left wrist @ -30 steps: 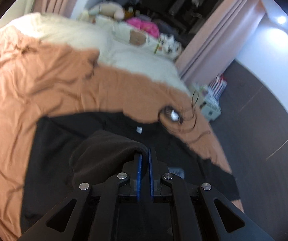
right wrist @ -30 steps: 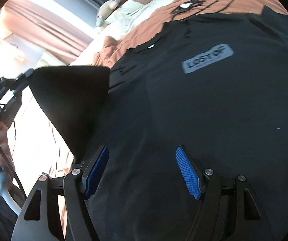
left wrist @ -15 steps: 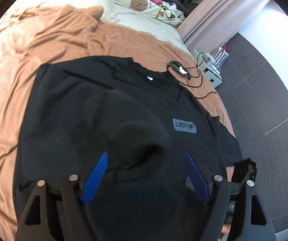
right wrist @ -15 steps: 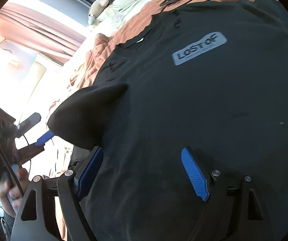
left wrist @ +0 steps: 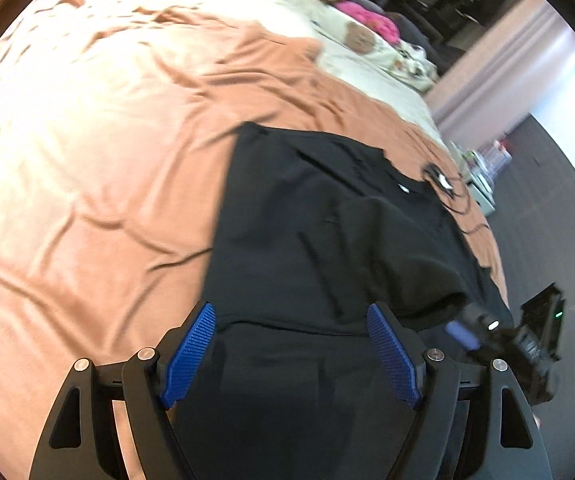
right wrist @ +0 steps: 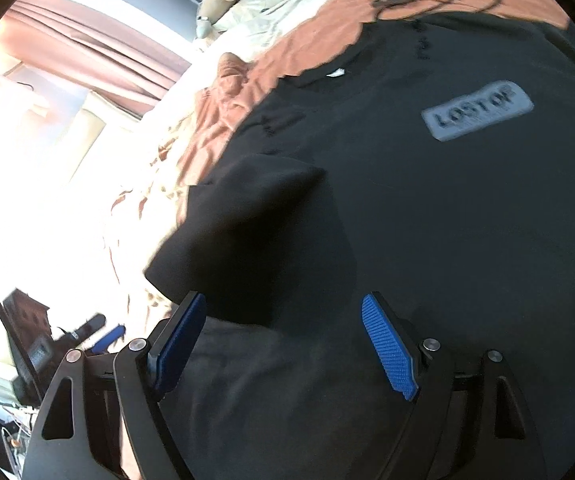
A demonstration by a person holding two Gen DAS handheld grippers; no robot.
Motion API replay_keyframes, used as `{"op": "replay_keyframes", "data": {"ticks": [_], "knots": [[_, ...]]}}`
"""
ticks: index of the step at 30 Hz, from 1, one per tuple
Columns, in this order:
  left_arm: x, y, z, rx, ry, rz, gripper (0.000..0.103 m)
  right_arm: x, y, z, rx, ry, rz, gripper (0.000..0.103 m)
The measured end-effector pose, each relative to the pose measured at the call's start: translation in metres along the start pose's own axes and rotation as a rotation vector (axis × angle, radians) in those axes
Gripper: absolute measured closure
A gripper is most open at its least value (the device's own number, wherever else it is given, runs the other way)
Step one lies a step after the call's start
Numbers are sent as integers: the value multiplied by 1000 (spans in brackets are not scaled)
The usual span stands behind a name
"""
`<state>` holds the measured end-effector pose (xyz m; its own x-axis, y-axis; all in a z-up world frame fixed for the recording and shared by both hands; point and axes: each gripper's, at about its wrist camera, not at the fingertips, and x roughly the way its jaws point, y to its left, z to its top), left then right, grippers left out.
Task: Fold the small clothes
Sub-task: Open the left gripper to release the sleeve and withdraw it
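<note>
grey patch (right wrist: 478, 110) reading "LOSTOF", on black shirt (right wrist: 427, 220)

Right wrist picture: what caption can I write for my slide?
Open right gripper above a black T-shirt, one sleeve folded onto it, on the orange sheet.

Both views close above shirt (left wrist: 295, 220)

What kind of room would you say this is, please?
Most likely a bedroom: a bed with a rumpled orange sheet, soft toys by its head, curtains, and a black T-shirt spread for folding.
</note>
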<state>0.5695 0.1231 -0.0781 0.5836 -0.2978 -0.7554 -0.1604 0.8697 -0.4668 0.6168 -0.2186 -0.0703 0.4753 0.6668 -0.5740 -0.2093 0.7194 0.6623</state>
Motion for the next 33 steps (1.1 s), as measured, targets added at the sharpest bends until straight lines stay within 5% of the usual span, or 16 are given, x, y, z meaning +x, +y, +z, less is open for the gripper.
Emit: {"op": "replay_keyframes", "data": {"ticks": [5,14,21,28,33], "knots": [[2,23,-8,-49,9,78,31,20,30,22,-56,5,-8,24],[-1,52,-18,-74,11,105,33,58,81,48,-260,-12,-182,24],[-7,61,-23,-66,14,125,34,100,110,31,-426,79,-332,24],[-12,68,-15,-66,14,140,34,101,74,20,-408,124,-604,24],[-21,63,-9,-57,-7,123,34,79,56,28,-325,110,-642,24]]}}
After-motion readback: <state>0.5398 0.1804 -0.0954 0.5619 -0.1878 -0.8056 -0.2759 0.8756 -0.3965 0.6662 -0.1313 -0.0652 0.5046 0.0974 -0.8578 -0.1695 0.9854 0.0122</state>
